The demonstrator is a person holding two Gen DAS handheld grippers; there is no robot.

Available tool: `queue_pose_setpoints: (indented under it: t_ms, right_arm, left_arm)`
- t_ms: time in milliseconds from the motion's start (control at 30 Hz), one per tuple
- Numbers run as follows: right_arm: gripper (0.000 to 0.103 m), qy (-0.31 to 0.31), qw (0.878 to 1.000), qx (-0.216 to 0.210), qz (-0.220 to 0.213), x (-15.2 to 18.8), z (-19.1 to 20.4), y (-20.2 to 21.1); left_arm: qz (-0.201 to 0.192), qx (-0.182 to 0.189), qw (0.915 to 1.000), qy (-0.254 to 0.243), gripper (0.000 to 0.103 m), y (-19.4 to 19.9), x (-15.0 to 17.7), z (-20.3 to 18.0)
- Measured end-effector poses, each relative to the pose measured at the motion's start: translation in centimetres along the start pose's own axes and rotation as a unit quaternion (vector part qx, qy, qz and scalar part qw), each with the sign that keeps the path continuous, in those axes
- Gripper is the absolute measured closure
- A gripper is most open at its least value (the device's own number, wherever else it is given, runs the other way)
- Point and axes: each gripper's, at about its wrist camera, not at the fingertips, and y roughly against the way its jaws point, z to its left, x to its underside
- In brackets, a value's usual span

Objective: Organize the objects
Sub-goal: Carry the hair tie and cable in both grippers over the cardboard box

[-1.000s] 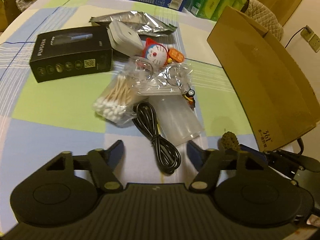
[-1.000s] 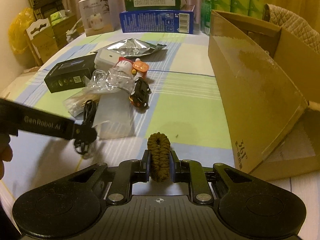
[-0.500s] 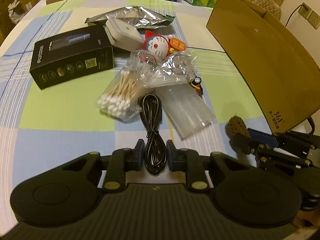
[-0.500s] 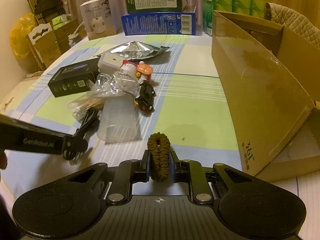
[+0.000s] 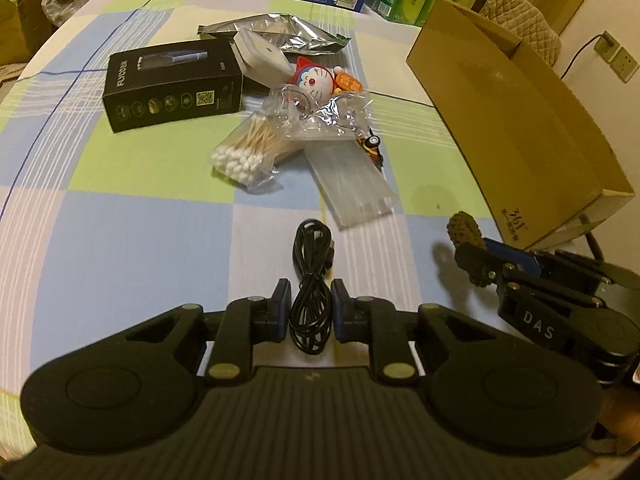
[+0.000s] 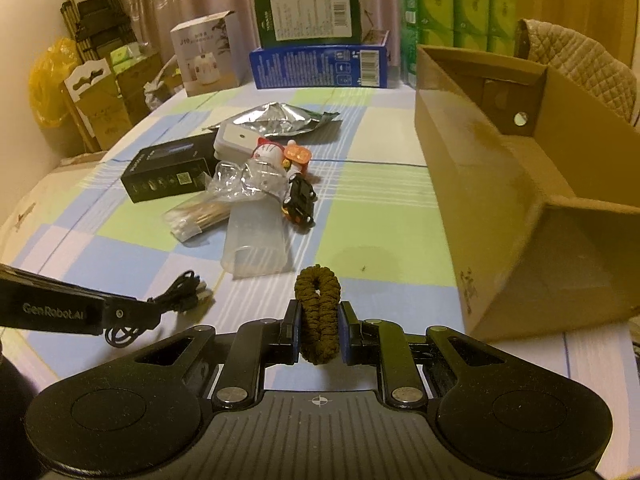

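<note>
My left gripper [image 5: 308, 298] is shut on a coiled black cable [image 5: 312, 276] and holds it above the checked tablecloth, pulled back from the pile. The cable also shows in the right wrist view [image 6: 180, 294]. My right gripper [image 6: 319, 320] is shut on a brown braided cord loop [image 6: 318, 304], left of the open cardboard box [image 6: 520, 184]. The loop shows in the left wrist view [image 5: 466, 236] too. The pile holds a bag of cotton swabs [image 5: 250, 148], a clear plastic sleeve [image 5: 352, 184], a black box [image 5: 172, 84], a Doraemon toy [image 5: 316, 78] and a toy car [image 6: 299, 200].
A silver foil pouch [image 5: 280, 32] and a white case [image 5: 262, 58] lie behind the pile. Blue, green and white cartons [image 6: 320, 64] and green tissue packs [image 6: 456, 20] line the table's far edge. The cardboard box stands at the right edge.
My left gripper closed on the black cable and drew it back and up, away from the swabs and sleeve. My right gripper rose slightly with the braided loop.
</note>
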Motion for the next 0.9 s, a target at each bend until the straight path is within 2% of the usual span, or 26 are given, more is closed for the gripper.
queue_pose_setpoints:
  t_ms: [333,367,433,600,667,700,900]
  right_arm:
    - [0.088,-0.003,1.000,0.007,0.005,1.1,-0.2,1.1]
    - [0.088,-0.004,1.000,0.007,0.005,1.0,-0.2,1.0]
    - [0.088,-0.005,1.000,0.005,0.005,1.0,-0.2,0.8]
    - [0.088,-0.007,1.000,0.000,0.011,1.1,-0.1,0.0]
    - [0.088,-0.006,1.000,-0.002,0.013,1.1,0.0,-0.3]
    - [0.088,-0.006,1.000,-0.003,0.013,1.1,0.0,-0.4]
    - [0.088,-0.007,1.000,-0.008,0.007,1.0,0.2,0.2]
  left_arm:
    - [0.018,-0.028,0.9986,-0.042,0.086,-0.4,2.4,-1.1]
    - [0.016,-0.031,0.9984,-0.043,0.085,-0.5,2.3,-1.3]
    - [0.013,-0.028,0.9987,-0.039,0.078,-0.7,2.2,-1.3]
    - [0.021,-0.031,0.9985,-0.040,0.078,-1.9,1.4,-1.1]
    - [0.024,-0.033,0.9983,-0.042,0.080,-2.2,1.4,-1.0]
    - [0.024,-0.033,0.9981,-0.046,0.091,-2.2,1.4,-1.1]
    - [0.021,-0.032,0.9985,-0.039,0.092,-1.7,1.5,-0.9]
